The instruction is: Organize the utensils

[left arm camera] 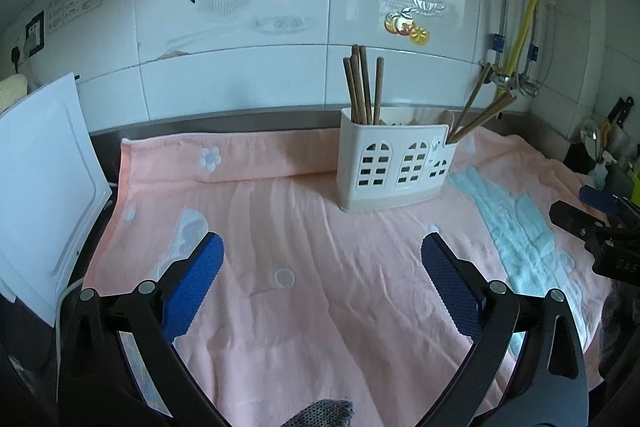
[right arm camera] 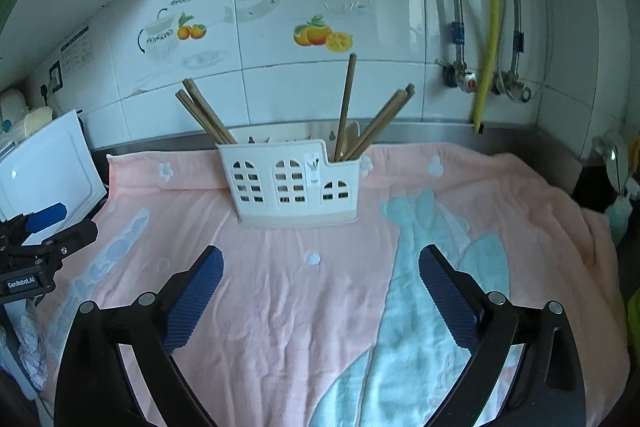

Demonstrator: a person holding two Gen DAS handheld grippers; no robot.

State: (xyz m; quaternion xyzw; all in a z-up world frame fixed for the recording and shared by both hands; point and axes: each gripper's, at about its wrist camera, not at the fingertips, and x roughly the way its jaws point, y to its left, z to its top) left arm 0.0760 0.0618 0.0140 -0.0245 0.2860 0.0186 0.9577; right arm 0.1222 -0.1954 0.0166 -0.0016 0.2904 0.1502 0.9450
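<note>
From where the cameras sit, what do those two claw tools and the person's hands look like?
Both are alike: the left gripper and right gripper have black, angular plastic linkages with silver pivot bolts and blue, ribbed pads on the fingers. The left one's body shows white lettering in the right view. A grey knitted glove peeks in below.

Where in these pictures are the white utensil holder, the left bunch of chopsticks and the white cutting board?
white utensil holder (right arm camera: 288, 187): right wrist view, front wall.
left bunch of chopsticks (left arm camera: 360, 87): left wrist view, mid shafts.
white cutting board (left arm camera: 40, 163): left wrist view, flat face.
</note>
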